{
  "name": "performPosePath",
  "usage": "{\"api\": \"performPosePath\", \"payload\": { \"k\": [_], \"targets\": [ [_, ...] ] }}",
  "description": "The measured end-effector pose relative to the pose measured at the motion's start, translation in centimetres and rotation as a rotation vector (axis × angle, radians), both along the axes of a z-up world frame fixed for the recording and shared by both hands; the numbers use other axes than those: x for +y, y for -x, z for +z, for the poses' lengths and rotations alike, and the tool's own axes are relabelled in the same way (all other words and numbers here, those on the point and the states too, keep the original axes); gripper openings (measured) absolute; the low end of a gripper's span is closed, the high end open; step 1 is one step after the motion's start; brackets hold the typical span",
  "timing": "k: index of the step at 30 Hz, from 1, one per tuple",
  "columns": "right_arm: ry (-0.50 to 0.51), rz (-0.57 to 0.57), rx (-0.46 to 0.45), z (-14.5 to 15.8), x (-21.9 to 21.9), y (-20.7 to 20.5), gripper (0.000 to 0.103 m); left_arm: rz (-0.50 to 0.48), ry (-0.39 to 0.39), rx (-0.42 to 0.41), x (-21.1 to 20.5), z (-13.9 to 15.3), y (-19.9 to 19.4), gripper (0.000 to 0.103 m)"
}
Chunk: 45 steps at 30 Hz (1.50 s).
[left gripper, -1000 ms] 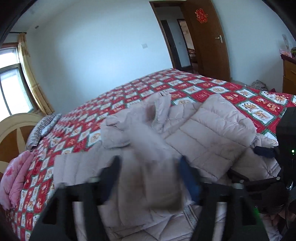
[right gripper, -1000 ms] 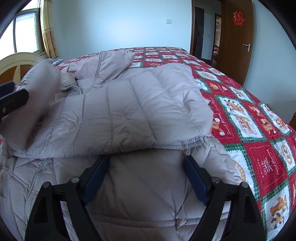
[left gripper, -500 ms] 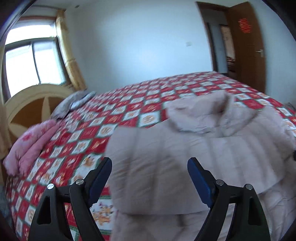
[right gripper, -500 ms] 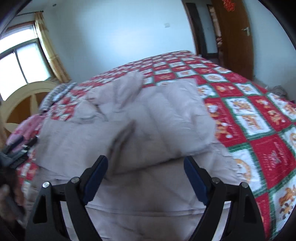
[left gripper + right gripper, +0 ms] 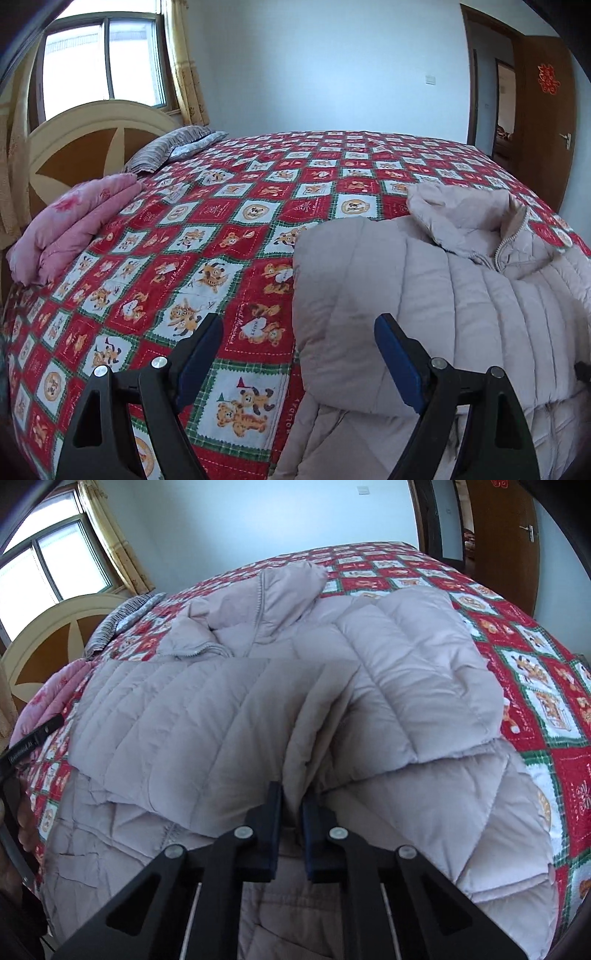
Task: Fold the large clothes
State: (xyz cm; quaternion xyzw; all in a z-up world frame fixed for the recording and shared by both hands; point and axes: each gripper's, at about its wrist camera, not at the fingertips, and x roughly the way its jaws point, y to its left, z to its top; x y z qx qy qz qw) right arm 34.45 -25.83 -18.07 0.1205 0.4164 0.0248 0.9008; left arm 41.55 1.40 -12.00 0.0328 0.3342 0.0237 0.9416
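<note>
One hand-held gripper (image 5: 291, 805) — newly on jacket (image 5: 229, 716)

Each view is taken close behind its own gripper, angled down across the bed (image 5: 258, 206). The padded coat (image 5: 229, 716), headboard (image 5: 74, 147) and window wall are shared by both.

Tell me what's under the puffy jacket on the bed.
The puffy jacket lies on a red patchwork bedspread that shows all around it. Its sleeves are folded over its own body. Anything else beneath it is covered, so I cannot tell.
</note>
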Motion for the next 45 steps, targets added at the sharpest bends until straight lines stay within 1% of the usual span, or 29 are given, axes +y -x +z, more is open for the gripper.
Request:
{"api": "performPosePath", "payload": {
  "k": [1,2,3,4,5,7,8,9,11,13,14,15,18,19,22,26,45],
  "targets": [
    [0.033,0.011,-0.002,0.1,0.4,-0.1,0.013,-0.004,0.019,0.004,-0.2,0.1,-0.2,0.084],
    [0.063,0.003,-0.008,0.4,0.5,0.0,0.022,-0.012,0.03,0.005,-0.6,0.3,-0.3,0.084],
    [0.096,-0.018,-0.011,0.8,0.4,0.2,0.034,-0.021,0.032,0.0,-1.1,0.5,-0.4,0.084],
    [0.116,-0.039,-0.019,1.4,0.4,0.5,0.058,-0.035,0.027,-0.01,-1.8,0.8,-0.3,0.084],
    [0.116,-0.065,-0.054,2.3,0.2,1.0,0.064,-0.052,0.021,-0.021,-2.4,1.1,-0.2,0.084],
    [0.134,-0.123,-0.122,4.1,0.0,1.9,0.064,-0.088,0.004,-0.042,-3.9,1.4,-0.4,0.084],
    [0.141,-0.127,-0.144,4.8,0.3,1.9,0.064,-0.105,-0.006,-0.047,-4.7,1.4,-0.7,0.085],
    [0.127,-0.114,-0.159,5.4,0.6,1.7,0.064,-0.12,-0.013,-0.038,-5.3,1.1,-1.3,0.085],
    [0.094,-0.075,-0.149,5.5,1.6,0.2,0.064,-0.123,-0.034,-0.007,-6.1,0.0,-2.8,0.085],
    [0.094,-0.058,-0.139,4.9,2.7,-1.7,0.064,-0.106,-0.051,0.043,-6.8,-1.7,-4.2,0.085],
    [0.103,-0.054,-0.13,4.5,3.0,-2.5,0.064,-0.118,-0.05,0.08,-7.1,-2.8,-4.8,0.085],
    [0.112,-0.046,-0.114,3.9,3.3,-3.1,0.064,-0.118,-0.07,0.101,-7.5,-3.7,-5.1,0.085],
    [0.124,-0.037,-0.057,1.5,4.0,-4.6,0.064,-0.12,-0.128,0.073,-8.2,-5.3,-4.7,0.087],
    [0.132,-0.037,-0.049,0.8,4.3,-4.6,0.064,-0.12,-0.141,0.064,-8.2,-5.8,-4.6,0.09],
    [0.143,-0.032,-0.049,-0.3,4.2,-4.3,0.064,-0.119,-0.118,0.076,-7.8,-6.6,-4.8,0.093],
    [0.157,-0.034,-0.028,-0.9,4.2,-4.7,0.064,-0.112,-0.097,0.09,-7.5,-7.1,-5.3,0.097],
    [0.251,-0.047,-0.007,-1.6,5.5,-4.8,0.064,-0.106,-0.087,0.109,-7.3,-7.7,-5.8,0.101]
  ]
}}
